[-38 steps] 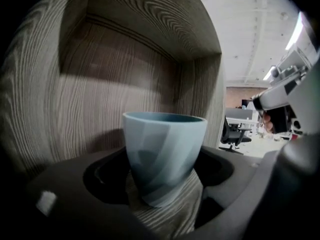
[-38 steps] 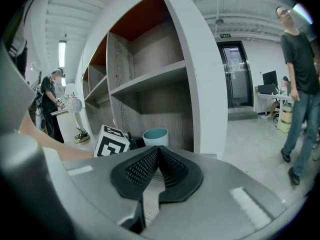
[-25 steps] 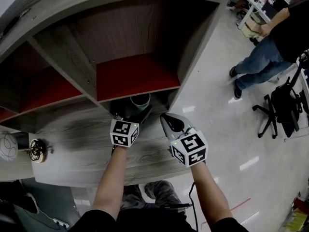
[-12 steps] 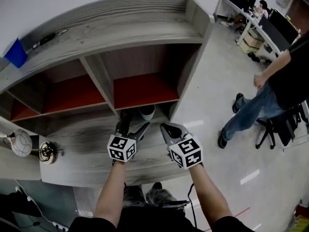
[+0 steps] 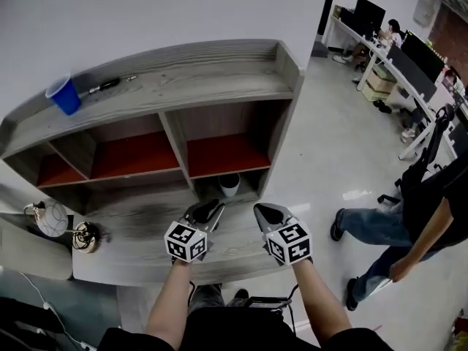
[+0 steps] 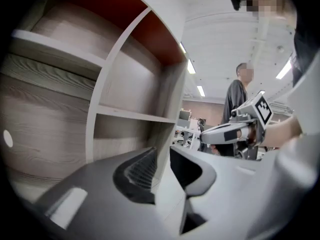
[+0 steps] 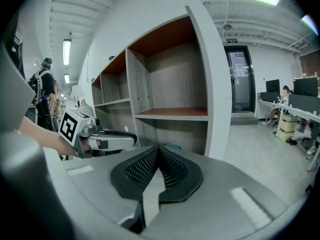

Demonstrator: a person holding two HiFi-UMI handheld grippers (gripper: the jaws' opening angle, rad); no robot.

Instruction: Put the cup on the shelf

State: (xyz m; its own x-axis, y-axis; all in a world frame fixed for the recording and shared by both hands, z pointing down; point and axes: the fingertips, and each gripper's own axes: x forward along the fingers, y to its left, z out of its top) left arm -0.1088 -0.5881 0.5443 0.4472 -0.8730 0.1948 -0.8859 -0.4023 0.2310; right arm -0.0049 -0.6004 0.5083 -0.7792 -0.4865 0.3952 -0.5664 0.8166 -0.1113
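Note:
A pale cup with a teal rim point(image 5: 229, 184) stands upright in the lower right compartment of the grey wooden shelf unit point(image 5: 219, 64); its rim point(image 7: 173, 146) peeks over my right jaws in the right gripper view. My left gripper point(image 5: 207, 209) hangs in front of the cup, apart from it. Its jaws point(image 6: 162, 153) are closing, a narrow gap still shows, and nothing is between them. My right gripper point(image 5: 268, 212) is beside it, shut and empty point(image 7: 159, 152). Each gripper shows in the other's view: left gripper point(image 7: 107, 139), right gripper point(image 6: 225, 132).
A blue cup point(image 5: 64, 95) and a pen point(image 5: 110, 85) lie on the unit's top. A round lamp point(image 5: 51, 218) with a gold base stands at the ledge's left end. A person point(image 5: 409, 232) walks on the floor at right, near office chairs and desks.
My left gripper has drawn back from the cup, which stays in the compartment, and its jaws have narrowed. The head view has pulled back, showing the whole unit. The person at right has moved nearer.

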